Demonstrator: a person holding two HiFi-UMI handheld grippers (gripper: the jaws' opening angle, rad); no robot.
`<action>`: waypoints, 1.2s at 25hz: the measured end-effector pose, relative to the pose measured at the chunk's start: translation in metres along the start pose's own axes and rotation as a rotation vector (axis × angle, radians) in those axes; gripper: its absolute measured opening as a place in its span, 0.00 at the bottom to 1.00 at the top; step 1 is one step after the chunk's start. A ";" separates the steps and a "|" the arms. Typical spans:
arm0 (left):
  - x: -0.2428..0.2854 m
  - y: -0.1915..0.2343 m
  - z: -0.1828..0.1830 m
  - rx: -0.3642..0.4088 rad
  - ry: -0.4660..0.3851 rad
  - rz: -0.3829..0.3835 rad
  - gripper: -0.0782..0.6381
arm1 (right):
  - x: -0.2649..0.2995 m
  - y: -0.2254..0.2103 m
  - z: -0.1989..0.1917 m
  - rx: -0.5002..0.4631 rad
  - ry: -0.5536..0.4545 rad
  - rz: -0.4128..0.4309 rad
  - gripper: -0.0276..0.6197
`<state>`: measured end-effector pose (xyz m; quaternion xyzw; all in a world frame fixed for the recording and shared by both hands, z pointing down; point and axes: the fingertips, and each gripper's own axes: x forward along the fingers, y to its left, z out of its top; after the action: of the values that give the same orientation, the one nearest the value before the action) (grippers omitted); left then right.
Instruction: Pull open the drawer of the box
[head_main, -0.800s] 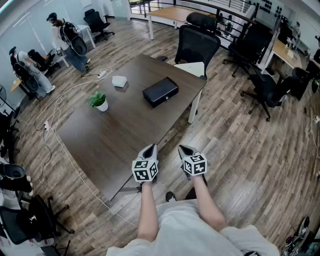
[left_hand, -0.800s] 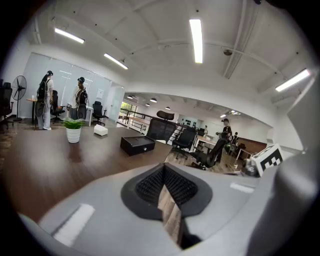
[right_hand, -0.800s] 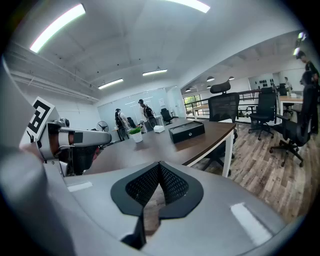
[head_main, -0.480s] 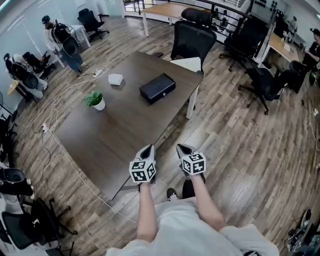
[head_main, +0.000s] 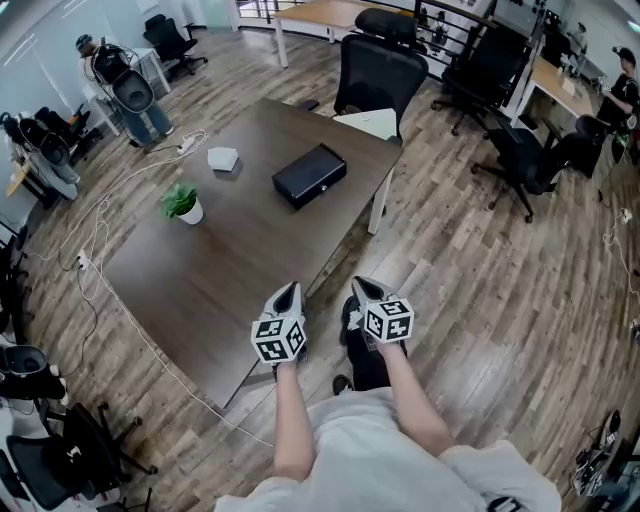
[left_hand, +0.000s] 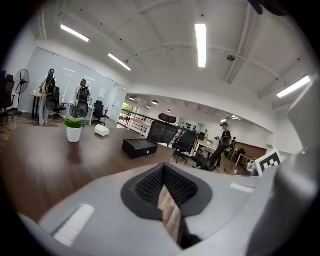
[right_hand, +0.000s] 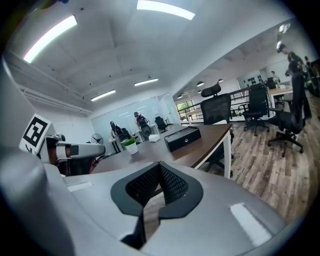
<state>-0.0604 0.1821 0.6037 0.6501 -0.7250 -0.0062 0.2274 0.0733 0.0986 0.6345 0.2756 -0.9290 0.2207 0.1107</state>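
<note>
Lying toward the far edge of the table (head_main: 200, 290), the black box (head_main: 309, 176) is separated from both grippers by bare tabletop. The left gripper (head_main: 289, 292) is held above the near edge, the right gripper (head_main: 361, 288) over floor (head_main: 470, 300), forearms (head_main: 290, 420) extended, both jaws closed on nothing.

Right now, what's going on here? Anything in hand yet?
Nothing in hand yet. A person stands at the near edge of the dark table with a tool in each hand. The left tool and the right tool are both shut and empty, well short of the target. The black box sits towards the far end of the table, untouched, and its drawer looks closed. A small potted plant and a white object also sit on the table.
</note>
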 end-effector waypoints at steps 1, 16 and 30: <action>0.004 0.005 0.002 -0.002 -0.001 0.007 0.18 | 0.005 -0.001 0.002 -0.004 0.002 0.004 0.05; 0.118 0.053 0.054 0.051 0.055 0.011 0.18 | 0.120 -0.048 0.072 -0.004 -0.027 0.027 0.05; 0.245 0.093 0.111 0.121 0.125 0.025 0.18 | 0.246 -0.089 0.140 -0.166 0.047 0.071 0.05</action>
<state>-0.1978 -0.0664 0.6114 0.6525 -0.7166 0.0811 0.2328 -0.0911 -0.1474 0.6234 0.2271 -0.9504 0.1530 0.1473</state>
